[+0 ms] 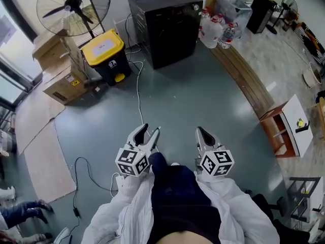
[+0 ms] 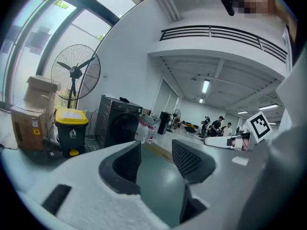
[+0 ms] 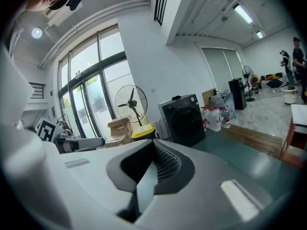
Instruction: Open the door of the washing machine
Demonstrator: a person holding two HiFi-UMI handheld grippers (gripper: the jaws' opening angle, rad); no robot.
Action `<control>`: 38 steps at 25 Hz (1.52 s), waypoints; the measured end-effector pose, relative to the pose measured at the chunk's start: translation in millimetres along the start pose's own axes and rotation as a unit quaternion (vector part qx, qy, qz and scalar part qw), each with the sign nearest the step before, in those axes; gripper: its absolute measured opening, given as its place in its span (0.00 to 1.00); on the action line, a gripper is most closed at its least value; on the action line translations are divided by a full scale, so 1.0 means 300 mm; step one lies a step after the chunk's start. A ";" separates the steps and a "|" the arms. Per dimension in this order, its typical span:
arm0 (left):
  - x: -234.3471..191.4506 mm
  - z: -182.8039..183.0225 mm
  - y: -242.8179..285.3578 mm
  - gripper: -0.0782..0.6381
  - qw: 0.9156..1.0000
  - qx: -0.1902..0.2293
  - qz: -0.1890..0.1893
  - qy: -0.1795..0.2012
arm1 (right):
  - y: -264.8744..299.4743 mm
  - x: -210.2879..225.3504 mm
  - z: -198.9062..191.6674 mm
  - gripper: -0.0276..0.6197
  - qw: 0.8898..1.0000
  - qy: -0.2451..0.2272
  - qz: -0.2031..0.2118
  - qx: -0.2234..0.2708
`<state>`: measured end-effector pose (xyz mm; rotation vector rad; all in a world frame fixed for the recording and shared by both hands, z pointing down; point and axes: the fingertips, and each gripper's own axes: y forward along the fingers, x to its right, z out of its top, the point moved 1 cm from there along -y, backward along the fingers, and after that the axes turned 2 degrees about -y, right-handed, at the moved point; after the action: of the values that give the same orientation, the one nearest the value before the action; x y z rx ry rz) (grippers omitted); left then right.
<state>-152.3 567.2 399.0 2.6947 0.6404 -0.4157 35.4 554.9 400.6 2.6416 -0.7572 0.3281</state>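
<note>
The washing machine [image 1: 170, 32] stood against the far wall, well apart from both grippers, with a stretch of bare green floor [image 1: 203, 95] between. Its round door [image 3: 185, 121] sat closed, flush with the dark front. A small dark item lay on its top; what it was could not be made out.

The left gripper [image 1: 149, 132] was held low in front of the person, pointing towards the machine. Its jaws stood wide apart with nothing between them, only floor showing through the gap. The right gripper [image 1: 203, 133] was held beside it at the same height. Its jaws were drawn together and held nothing.

A bin with a yellow lid [image 1: 104, 52] stood just left of the machine. Cardboard boxes [image 1: 58, 65] and a standing fan [image 1: 73, 6] were further left. Water bottles [image 1: 216, 28] stood to the machine's right. A white cable [image 1: 138, 93] ran across the floor from the wall.
</note>
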 end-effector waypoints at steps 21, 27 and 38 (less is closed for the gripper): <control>-0.162 0.108 0.370 0.39 1.000 -0.024 -0.004 0.011 | 0.323 0.193 0.153 0.06 1.000 0.005 0.004 -0.010; -0.311 0.298 0.616 0.39 0.999 -0.021 -0.026 0.027 | 0.563 0.283 0.322 0.06 1.000 0.007 -0.015 0.009; -0.599 0.509 0.897 0.40 0.999 -0.006 -0.034 0.032 | 0.982 0.360 0.491 0.06 1.000 0.002 -0.019 0.023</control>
<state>-208.3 214.0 394.1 2.6904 0.7534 -0.3418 -18.9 212.8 386.2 2.6933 -0.7043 0.3443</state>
